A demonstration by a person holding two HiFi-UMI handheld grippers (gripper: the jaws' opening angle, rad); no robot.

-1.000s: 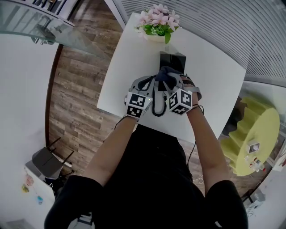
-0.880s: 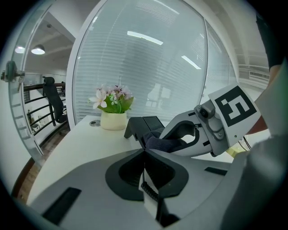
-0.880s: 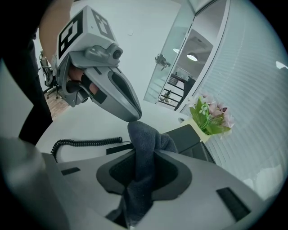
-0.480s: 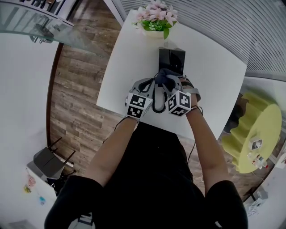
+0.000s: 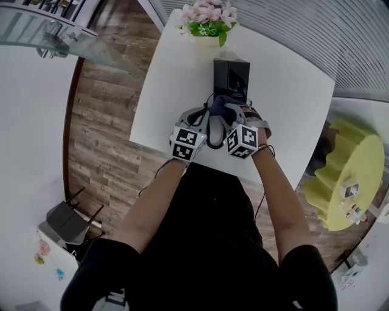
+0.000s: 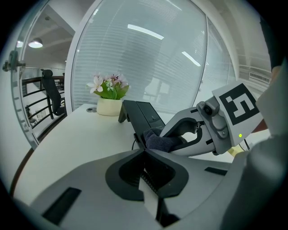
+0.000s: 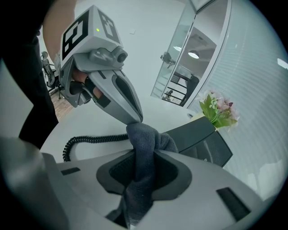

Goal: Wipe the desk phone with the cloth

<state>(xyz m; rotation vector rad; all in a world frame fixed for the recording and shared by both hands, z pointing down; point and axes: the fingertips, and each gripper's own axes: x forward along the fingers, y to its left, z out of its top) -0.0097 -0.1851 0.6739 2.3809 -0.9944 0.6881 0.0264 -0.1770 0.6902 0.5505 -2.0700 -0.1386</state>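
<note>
1. Left gripper point(image 6: 145, 152): fingers pressed together, nothing I can see between them, tips right up against the cloth point(image 7: 144, 134).
2. Coiled cord point(image 7: 90, 140) lies on the white desk point(image 5: 170, 79), roughly 6 o'clock from the cloth in the head view, between the two grippers.
3. The cloth's a dark grey bunch at the near end of the black desk phone point(image 5: 231, 76).
4. Right gripper point(image 7: 145, 158): fingers clamped on the cloth, which hangs down through them.
5. Phone sits at 12 o'clock from the grippers, potted flowers point(image 5: 208, 18) at its 11 o'clock.
</note>
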